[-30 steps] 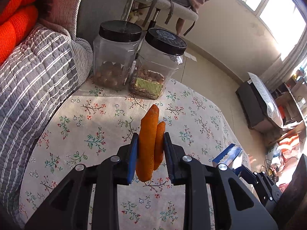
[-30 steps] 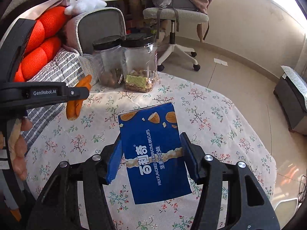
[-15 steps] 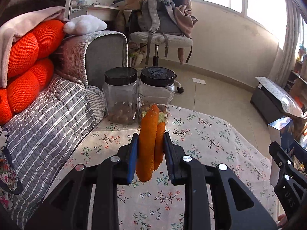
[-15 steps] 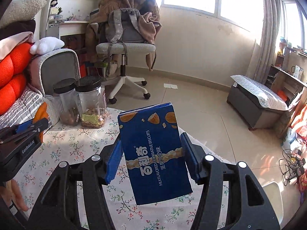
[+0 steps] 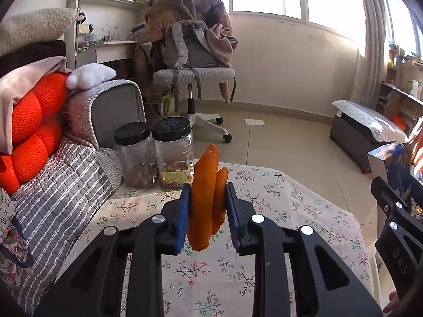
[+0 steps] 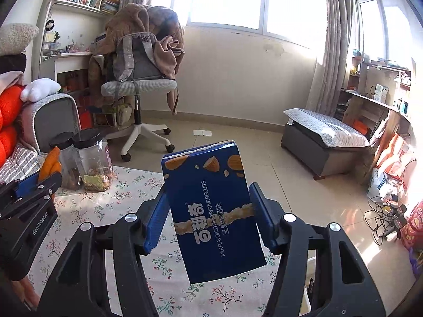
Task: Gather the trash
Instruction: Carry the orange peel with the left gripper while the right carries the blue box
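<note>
My left gripper (image 5: 207, 206) is shut on an orange peel (image 5: 205, 198), held upright above the floral tablecloth (image 5: 277, 206). The peel also shows at the left of the right wrist view (image 6: 50, 163). My right gripper (image 6: 208, 216) is shut on a blue biscuit box (image 6: 214, 211), lifted above the table's right side. The box's edge shows at the far right of the left wrist view (image 5: 394, 166).
Two clear jars with black lids (image 5: 156, 155) stand at the table's far left corner. A sofa with a grey striped quilt (image 5: 53, 179) and orange cushions (image 5: 29, 132) lies left. An office chair (image 5: 193, 79), a grey bench (image 6: 322, 142) and cables (image 6: 383, 211) are on the floor beyond.
Both grippers have risen and tilted up from the table, each keeping its item. The view now takes in the room rather than the tabletop.
</note>
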Demonstrator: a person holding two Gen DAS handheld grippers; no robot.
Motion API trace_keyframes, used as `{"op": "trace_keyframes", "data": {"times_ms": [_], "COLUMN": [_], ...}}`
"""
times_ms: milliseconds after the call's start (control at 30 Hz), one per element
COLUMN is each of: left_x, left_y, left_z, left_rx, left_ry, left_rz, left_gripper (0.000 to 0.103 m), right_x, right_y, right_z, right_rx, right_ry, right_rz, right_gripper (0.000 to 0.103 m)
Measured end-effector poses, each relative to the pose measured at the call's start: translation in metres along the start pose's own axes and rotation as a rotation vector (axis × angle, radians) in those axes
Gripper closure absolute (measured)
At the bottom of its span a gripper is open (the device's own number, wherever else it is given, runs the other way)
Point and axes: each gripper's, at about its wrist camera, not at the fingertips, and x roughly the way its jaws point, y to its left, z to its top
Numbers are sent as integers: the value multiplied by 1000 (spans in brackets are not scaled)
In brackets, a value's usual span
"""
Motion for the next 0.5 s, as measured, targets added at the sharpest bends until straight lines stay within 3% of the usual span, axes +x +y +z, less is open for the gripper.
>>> {"op": "trace_keyframes", "data": {"times_ms": [300,500], "left_x": [-27,-39], "left_y": [-50,-82], "left_z": [-3,-10], "left_rx": [58,103], "left_ry": [-24,-23], "left_rz": [-75,-125], "left_gripper": [76,76], "right_x": [-13,-18], "right_y": [-68,-132], "right_z": [-12,-27], "right_rx": [49,122], "right_ry": [0,51], "right_rz": [-102,-176], "right_gripper": [48,54]}}
